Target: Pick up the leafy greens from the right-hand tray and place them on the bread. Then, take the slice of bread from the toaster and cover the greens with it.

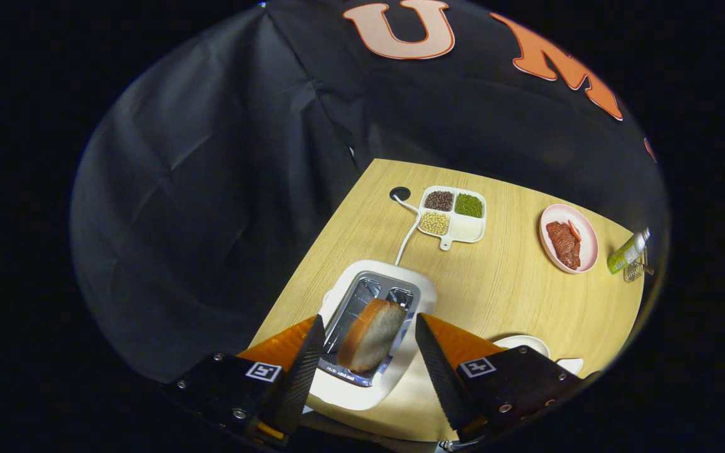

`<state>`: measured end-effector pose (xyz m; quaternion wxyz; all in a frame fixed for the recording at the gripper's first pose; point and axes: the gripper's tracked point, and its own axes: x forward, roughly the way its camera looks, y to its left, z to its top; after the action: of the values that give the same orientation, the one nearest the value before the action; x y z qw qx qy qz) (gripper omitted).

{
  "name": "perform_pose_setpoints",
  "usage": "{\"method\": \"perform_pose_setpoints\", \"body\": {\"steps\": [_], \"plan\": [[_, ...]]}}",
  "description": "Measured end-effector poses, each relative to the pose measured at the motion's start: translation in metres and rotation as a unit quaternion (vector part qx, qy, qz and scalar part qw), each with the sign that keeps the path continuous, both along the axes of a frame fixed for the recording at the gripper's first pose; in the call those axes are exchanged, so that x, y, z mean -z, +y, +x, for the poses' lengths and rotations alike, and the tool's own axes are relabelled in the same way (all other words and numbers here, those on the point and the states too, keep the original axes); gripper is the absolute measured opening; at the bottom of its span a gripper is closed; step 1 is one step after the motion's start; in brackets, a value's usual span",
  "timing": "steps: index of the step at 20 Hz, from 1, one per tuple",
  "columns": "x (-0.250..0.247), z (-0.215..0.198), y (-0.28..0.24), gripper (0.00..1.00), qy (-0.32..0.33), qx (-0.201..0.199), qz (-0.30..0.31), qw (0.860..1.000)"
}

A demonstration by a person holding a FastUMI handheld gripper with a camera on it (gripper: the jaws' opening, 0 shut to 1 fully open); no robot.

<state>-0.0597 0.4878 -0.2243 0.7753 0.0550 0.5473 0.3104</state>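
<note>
The wooden worktop (494, 296) carries a white toaster (369, 333) between the fingers, a divided tray (452, 214) (beans, grains) and pink plate (569, 239) beyond.

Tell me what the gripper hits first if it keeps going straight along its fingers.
Most likely the slice of bread standing in the toaster. The open gripper points down at it, with one finger on each side and a gap to the bread on both. Depth is hard to judge, but nothing else lies between.
</note>
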Motion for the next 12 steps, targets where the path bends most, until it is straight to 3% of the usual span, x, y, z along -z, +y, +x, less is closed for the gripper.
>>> {"method": "perform_pose_setpoints", "body": {"steps": [6,12], "plan": [[0.042,-0.007,0.004,0.77,0.05,-0.005,-0.08,0.996],[0.053,-0.02,0.003,0.39,0.098,0.0,-0.108,0.989]]}}
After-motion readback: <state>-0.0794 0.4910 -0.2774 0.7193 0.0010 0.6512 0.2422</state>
